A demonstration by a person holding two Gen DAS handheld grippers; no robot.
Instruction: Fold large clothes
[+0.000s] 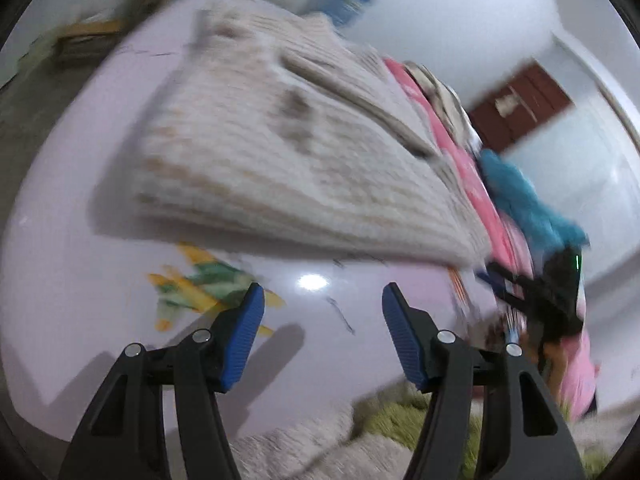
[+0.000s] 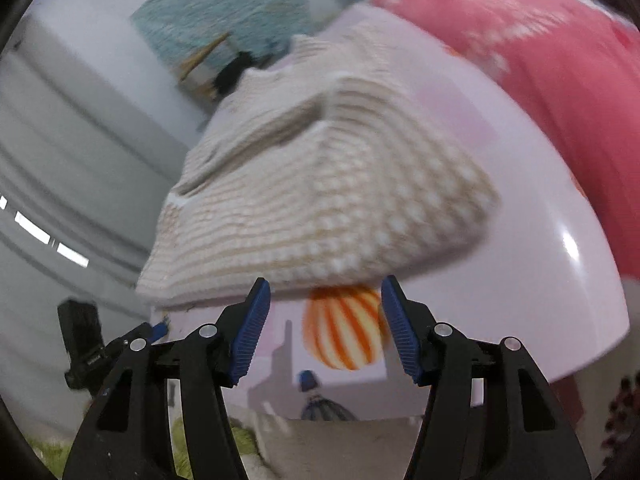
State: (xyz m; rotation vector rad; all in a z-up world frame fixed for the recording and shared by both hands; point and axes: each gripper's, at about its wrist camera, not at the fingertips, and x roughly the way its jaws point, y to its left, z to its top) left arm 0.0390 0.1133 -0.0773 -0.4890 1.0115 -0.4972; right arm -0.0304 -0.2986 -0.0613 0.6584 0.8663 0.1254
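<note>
- Sweater (image 1: 280, 152), cream and ribbed knit, lies folded into a thick block on the pale pink table (image 1: 60, 248); both views are smeared with motion blur, so fine detail is lost.
- My left gripper (image 1: 323, 300) has its blue pads apart with nothing between them, hanging over bare tabletop just short of the sweater's near edge.
- My right gripper (image 2: 325, 292) also stands with jaws parted and empty; the sweater's near edge (image 2: 320, 208) sits just beyond the fingertips, not touched.
- Between my right fingers I see an orange-and-white striped balloon print (image 2: 344, 332) on the table, partly tucked under the sweater.
- A yellow and green print (image 1: 196, 292) marks the table beside my left pad.
- A pink cloth (image 2: 520, 60) lies heaped along the table's far side, with a teal garment (image 1: 528, 204) on it in the left view.
- My right gripper shows as a dark blurred shape (image 1: 552, 292) at the edge of the left view.
</note>
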